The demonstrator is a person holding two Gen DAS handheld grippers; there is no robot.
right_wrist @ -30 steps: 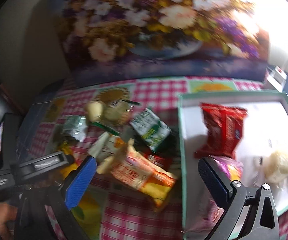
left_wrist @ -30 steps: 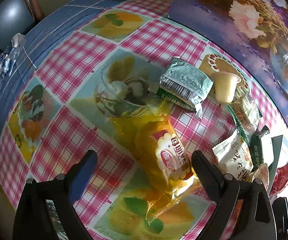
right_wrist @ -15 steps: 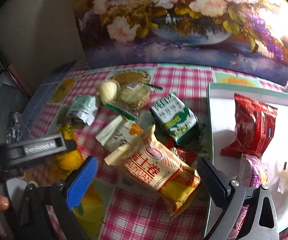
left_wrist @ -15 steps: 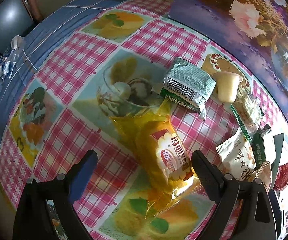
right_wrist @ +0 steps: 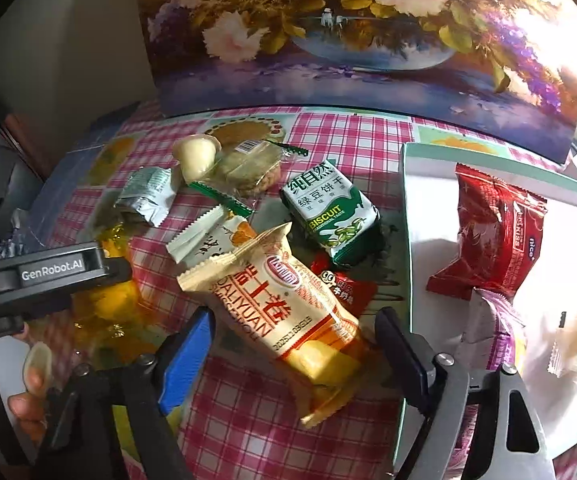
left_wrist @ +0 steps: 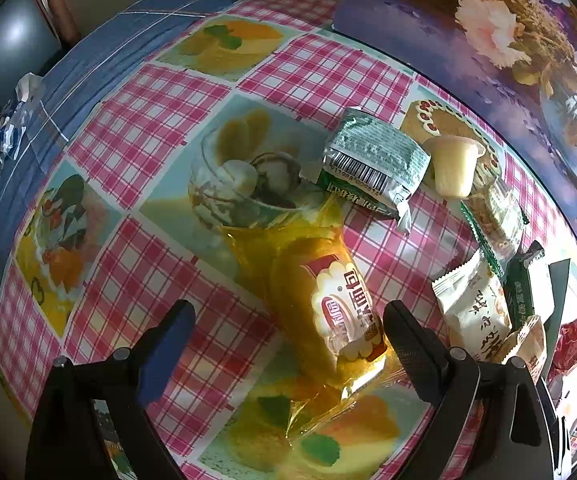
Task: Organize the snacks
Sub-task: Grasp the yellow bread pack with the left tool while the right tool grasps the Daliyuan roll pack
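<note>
Left wrist view: steeply downward, close over the checked tablecloth point(left_wrist: 148, 140), the yellow bread packet point(left_wrist: 328, 300) near its lens. Right wrist view: tilted down, facing the flower painting point(right_wrist: 368, 32) and white tray point(right_wrist: 420, 208). Shared: silver-green packet point(left_wrist: 372, 164) point(right_wrist: 148, 196), jelly cup point(left_wrist: 454, 164) point(right_wrist: 196, 156), yellow bread packet point(right_wrist: 108, 300).

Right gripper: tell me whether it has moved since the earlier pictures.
Yes. The right gripper has come down over the beige Daliyuan snack bag, leftward away from the white tray; its jaws have just been closing, not yet pressing the bag.
</note>
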